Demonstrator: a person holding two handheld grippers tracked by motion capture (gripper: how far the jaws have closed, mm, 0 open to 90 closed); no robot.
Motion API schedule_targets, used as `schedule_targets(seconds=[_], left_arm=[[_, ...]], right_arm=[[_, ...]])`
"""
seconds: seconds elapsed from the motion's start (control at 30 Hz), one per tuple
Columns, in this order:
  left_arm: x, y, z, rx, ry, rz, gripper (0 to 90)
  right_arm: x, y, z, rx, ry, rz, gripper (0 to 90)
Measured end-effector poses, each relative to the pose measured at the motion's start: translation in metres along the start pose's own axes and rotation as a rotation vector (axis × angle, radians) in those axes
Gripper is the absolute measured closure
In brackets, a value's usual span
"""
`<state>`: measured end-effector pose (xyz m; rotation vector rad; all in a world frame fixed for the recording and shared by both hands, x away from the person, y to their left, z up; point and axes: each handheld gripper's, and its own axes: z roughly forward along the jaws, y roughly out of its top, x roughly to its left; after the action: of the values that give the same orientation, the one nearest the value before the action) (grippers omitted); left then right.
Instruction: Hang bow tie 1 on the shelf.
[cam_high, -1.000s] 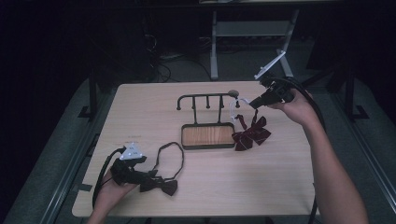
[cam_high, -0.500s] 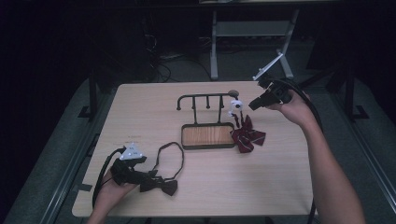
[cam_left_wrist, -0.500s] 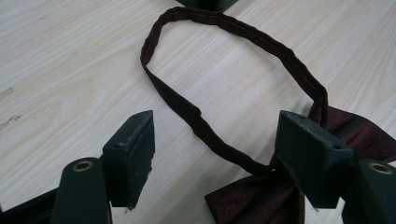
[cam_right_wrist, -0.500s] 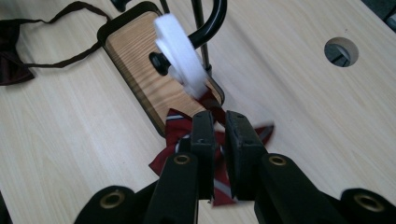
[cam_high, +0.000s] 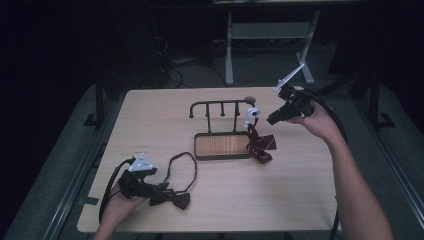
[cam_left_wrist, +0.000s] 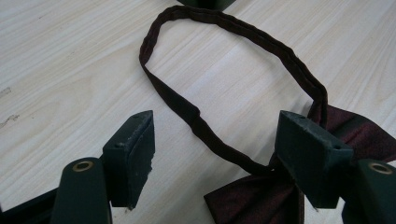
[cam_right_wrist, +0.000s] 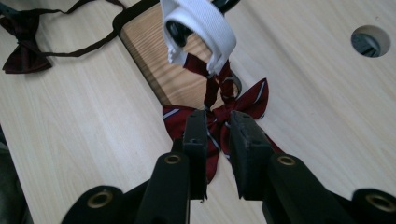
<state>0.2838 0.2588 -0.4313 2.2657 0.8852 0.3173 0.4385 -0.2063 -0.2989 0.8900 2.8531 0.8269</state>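
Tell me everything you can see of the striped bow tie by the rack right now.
The striped bow tie is dark red fabric with thin pale stripes. Its white band is looped over the end of the black rack, so it hangs beside the wooden base, wings resting on the table. Nothing grips it.

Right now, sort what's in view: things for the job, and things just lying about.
For the job:
- striped bow tie hanging on the rack
- dark bow tie
- left gripper
- right gripper

Lying about:
- table's cable hole
- stand behind the table
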Motion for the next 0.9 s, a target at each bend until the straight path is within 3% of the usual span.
schedule_targets(seconds=[0.47, 0.9], left_arm=[[0.0, 0.0, 0.001, 0.004, -0.002, 0.002, 29.3], [0.0, 0.0, 0.001, 0.009, -0.005, -0.002, 29.3]], right_arm=[[0.003, -0.022, 0.011, -0.002, 0.026, 0.023, 66.6], [0.01, -0.04, 0.02, -0.01, 0.037, 0.016, 57.9]])
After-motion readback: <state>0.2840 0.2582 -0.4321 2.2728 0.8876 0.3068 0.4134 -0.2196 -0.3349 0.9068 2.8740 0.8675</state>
